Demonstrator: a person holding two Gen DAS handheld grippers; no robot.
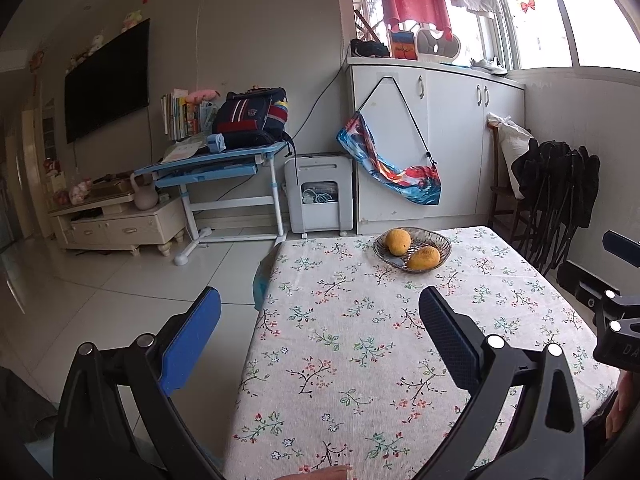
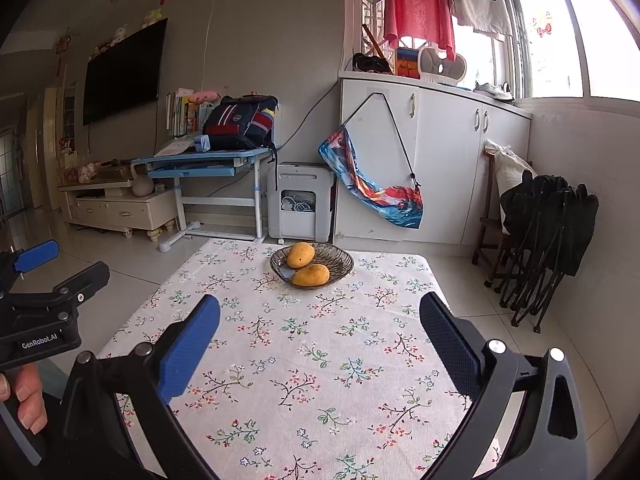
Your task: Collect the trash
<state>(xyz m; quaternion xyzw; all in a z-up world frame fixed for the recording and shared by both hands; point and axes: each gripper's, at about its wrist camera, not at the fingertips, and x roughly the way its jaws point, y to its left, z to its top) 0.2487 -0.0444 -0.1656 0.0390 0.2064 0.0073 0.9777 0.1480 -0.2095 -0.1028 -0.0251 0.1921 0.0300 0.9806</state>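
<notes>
Floral tablecloth (image 2: 280, 360), mango bowl (image 2: 340, 264) — tongs (image 2: 320, 320) agape

A floral-clothed surface (image 2: 304, 360) carries a dark wicker bowl (image 2: 340, 262) at its far end, with two yellow mangoes (image 2: 301, 255) lying in it, side by side. Beyond stand a white cabinet (image 2: 440, 168), a blue desk (image 2: 200, 160) bearing a backpack (image 2: 240, 124), and a wall-mounted television (image 2: 124, 72).

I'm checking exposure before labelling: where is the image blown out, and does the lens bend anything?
Left wrist view: the bright window at upper right is blown out, and the white cabinet bows. Right wrist view: the same window glares white; the floral tablecloth stays sharp and evenly lit.
</notes>
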